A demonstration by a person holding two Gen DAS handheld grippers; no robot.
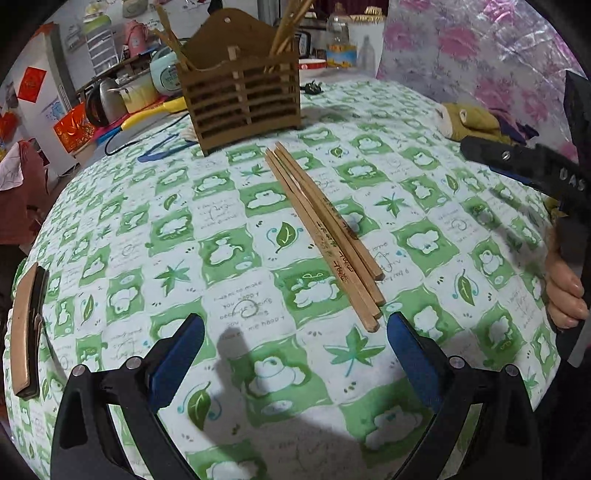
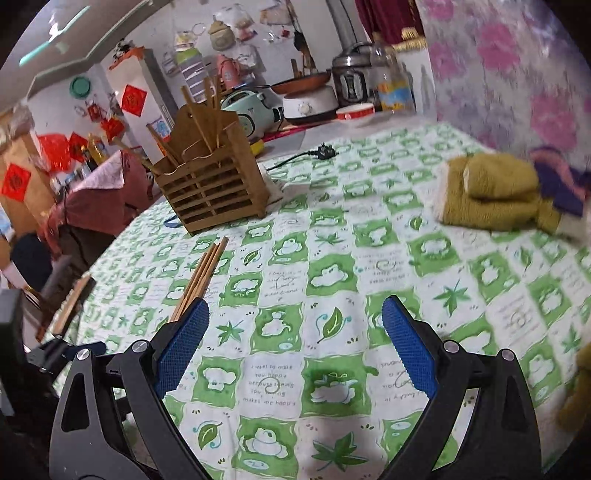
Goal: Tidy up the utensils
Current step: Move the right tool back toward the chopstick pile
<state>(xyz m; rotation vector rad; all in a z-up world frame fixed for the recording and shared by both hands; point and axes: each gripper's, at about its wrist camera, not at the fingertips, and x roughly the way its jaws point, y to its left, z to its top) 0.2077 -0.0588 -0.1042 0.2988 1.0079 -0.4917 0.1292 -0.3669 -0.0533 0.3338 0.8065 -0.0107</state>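
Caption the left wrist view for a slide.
Open left gripper hovers before loose chopsticks on the green tablecloth, wooden holder behind.

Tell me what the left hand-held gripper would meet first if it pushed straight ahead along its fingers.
Probably the near ends of the loose chopsticks, lying just ahead of the open left hand-held gripper and slightly right of centre. The wooden holder stands farther beyond.

I am looking over a table (image 2: 461, 325) wearing a green-and-white patterned cloth, with a cluttered counter (image 2: 295, 129) running behind its far edge. White walls are carrying red paper decorations (image 2: 133, 99) at left, a pink floral curtain (image 2: 517, 74) is hanging at right, and a ceiling light (image 2: 55, 35) is glowing overhead.
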